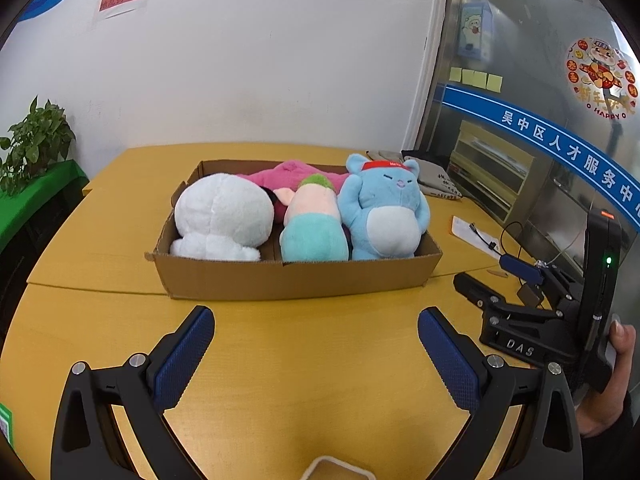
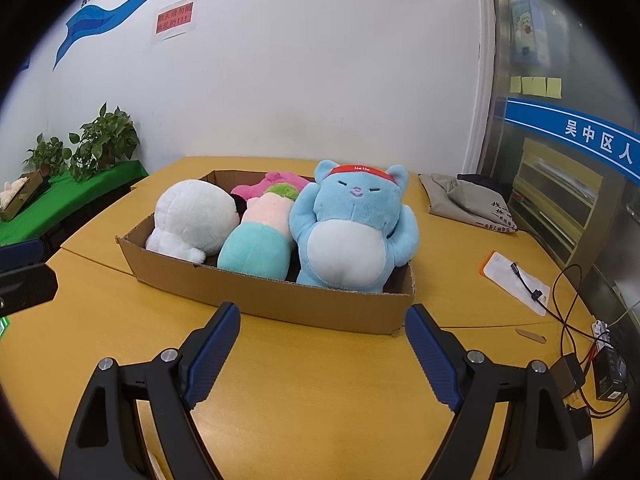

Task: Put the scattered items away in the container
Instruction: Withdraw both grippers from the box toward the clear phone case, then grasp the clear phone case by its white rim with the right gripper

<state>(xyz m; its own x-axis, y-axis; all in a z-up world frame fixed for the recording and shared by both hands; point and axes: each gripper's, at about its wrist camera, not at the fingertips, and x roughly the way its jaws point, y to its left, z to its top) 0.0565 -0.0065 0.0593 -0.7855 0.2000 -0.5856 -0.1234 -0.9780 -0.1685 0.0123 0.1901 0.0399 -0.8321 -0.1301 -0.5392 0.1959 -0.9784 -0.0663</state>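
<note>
Left gripper (image 1: 316, 344): jaws wide apart, nothing between them, held over the bare yellow surface (image 1: 300, 380) just short of the box (image 1: 296, 278). Right gripper (image 2: 322, 346): jaws likewise spread and empty, over the same surface, near the box's front wall at its right end. In the left view the right gripper sits off to the right, a hand (image 1: 618, 364) on its handle.

Box: open cardboard tray, resting flat on the surface, all toys inside it. Front row, left to right:
- white plush (image 1: 220, 216), back turned to the cameras, at the left end
- teal-and-pink plush (image 1: 312, 228) with a green top, in the middle, touching both neighbours
- blue bear (image 1: 380, 208), red headband, upright, leaning at the right end

Behind them a pink plush (image 1: 296, 174) lies against the rear wall, partly hidden.

Outside the box, to the right: a grey cloth bag (image 2: 468, 200) near the back edge, a white card (image 2: 516, 284) with a cable (image 2: 568, 300) across it, a small wooden stick (image 2: 530, 334). Potted plants (image 2: 104, 140) stand on a green-covered shelf at left.
</note>
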